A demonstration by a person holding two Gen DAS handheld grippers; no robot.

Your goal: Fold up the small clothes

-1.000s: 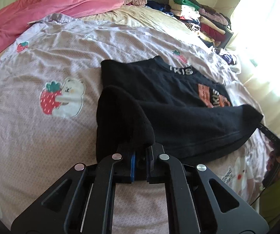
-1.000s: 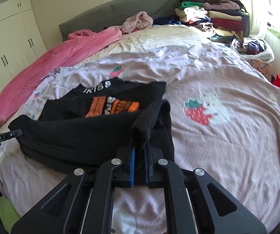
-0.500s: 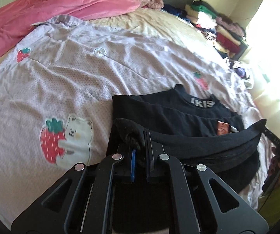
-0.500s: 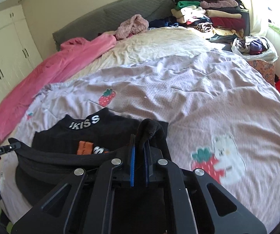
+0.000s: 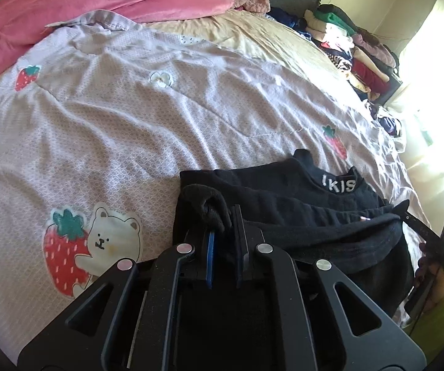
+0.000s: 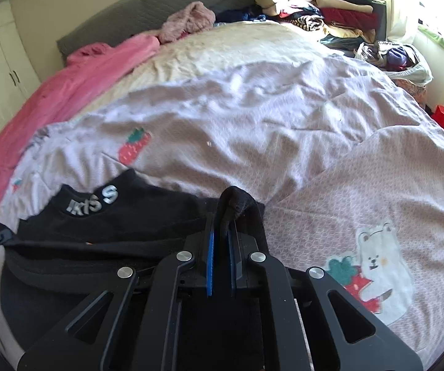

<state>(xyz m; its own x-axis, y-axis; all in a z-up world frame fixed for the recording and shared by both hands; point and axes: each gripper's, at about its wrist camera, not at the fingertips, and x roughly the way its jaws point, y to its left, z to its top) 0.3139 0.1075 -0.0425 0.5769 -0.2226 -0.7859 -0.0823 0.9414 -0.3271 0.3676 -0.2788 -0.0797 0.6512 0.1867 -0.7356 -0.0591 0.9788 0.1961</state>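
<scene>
Jaws of left gripper (image 5: pixel 223 225) and right gripper (image 6: pixel 222 232) each pinching a corner of black shirt (image 5: pixel 283 207), folded over itself on lilac strawberry-print bedspread (image 5: pixel 113 130).

Both tongs, left (image 5: pixel 223 232) and right (image 6: pixel 221 232), are chunky matte black frames with triangular cutouts, four round silver screws across the top and blue pads inside the fingers. The person's hand (image 5: pixel 429 273) has dark red nail polish and a lime-green sleeve (image 5: pixel 438 315).
</scene>
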